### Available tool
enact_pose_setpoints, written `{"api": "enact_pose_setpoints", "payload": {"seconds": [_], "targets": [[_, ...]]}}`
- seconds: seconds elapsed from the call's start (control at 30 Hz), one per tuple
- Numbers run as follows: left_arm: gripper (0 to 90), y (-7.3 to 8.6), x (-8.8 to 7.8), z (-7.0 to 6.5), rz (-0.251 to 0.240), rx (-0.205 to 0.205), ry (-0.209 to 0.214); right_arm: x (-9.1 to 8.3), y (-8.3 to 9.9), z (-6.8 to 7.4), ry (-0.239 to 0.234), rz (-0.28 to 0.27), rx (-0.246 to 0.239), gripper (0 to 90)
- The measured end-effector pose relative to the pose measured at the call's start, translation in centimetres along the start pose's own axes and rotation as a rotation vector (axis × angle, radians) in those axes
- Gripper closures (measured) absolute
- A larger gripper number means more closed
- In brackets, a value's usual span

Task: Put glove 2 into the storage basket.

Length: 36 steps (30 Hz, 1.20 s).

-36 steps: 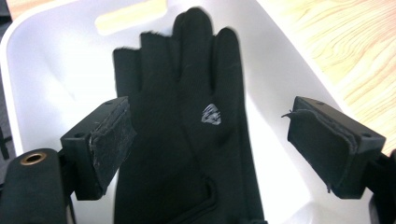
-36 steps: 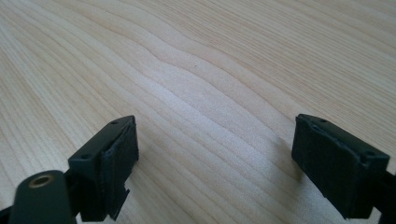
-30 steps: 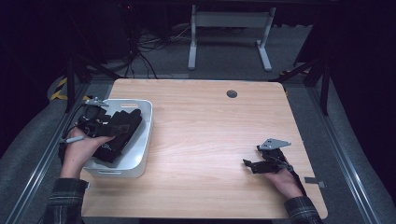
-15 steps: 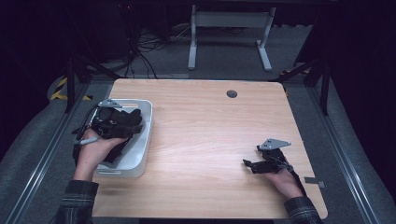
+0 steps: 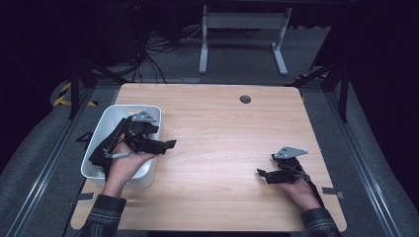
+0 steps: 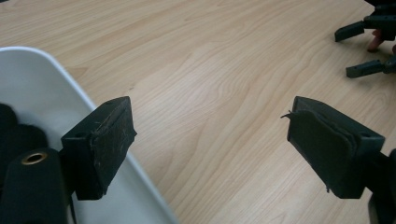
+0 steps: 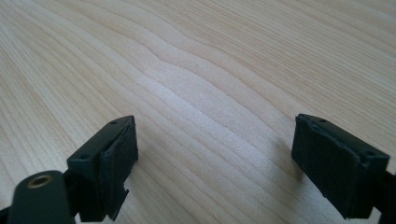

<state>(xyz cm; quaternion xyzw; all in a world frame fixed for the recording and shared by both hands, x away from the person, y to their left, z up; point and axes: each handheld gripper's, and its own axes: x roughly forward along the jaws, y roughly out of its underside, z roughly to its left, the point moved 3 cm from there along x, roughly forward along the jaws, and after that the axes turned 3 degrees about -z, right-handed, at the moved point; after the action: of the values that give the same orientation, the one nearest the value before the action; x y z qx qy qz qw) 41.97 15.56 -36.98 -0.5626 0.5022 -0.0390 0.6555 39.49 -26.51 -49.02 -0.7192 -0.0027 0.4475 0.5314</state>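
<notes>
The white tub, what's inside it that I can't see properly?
- High view: the left gripper and the hand cover much of the white tub, so the dark things in it can't be identified.
- Left gripper view: the picture's left edge cuts off those dark things, and the near jaw hides part.

Left gripper [image 5: 165, 144] held level in the left hand [image 5: 123, 163], jaws spread wide with nothing between the pads [image 6: 108, 140]. Right gripper [image 5: 262, 173] low, gripped from behind by the right hand [image 5: 299, 190], jaws equally wide, gap bare. Both plaid-sleeved forearms enter from below.
</notes>
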Motion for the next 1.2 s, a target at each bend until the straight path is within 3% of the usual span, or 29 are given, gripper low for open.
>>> {"api": "enact_pose_setpoints", "payload": {"seconds": [0.27, 0.43, 0.7, 0.9, 1.0, 1.2], "targets": [[15.6, 0.1, 2.2, -2.6, -0.021, 0.031, 0.045, 0.0, 0.0, 0.0, -0.001, 0.000, 0.000, 15.1], [15.6, 0.9, 4.5, -4.8, -0.006, 0.052, 0.088, 0.0, 0.0, 0.0, -0.001, 0.000, -0.001, 15.1], [15.6, 2.6, 7.7, -7.3, 0.025, 0.083, 0.114, 0.0, 0.0, 0.0, -0.002, 0.000, -0.003, 15.1], [15.4, 4.1, 9.7, -8.0, 0.049, 0.098, 0.113, 0.0, 0.0, 0.0, -0.002, 0.000, -0.002, 15.1], [15.0, 5.0, 10.7, -8.1, 0.068, 0.107, 0.089, 0.0, 0.0, 0.0, -0.002, 0.000, -0.003, 15.0], [14.6, 5.9, 12.0, -8.7, 0.095, 0.116, 0.100, 0.0, 0.0, 0.0, -0.003, -0.001, -0.003, 15.0]]}}
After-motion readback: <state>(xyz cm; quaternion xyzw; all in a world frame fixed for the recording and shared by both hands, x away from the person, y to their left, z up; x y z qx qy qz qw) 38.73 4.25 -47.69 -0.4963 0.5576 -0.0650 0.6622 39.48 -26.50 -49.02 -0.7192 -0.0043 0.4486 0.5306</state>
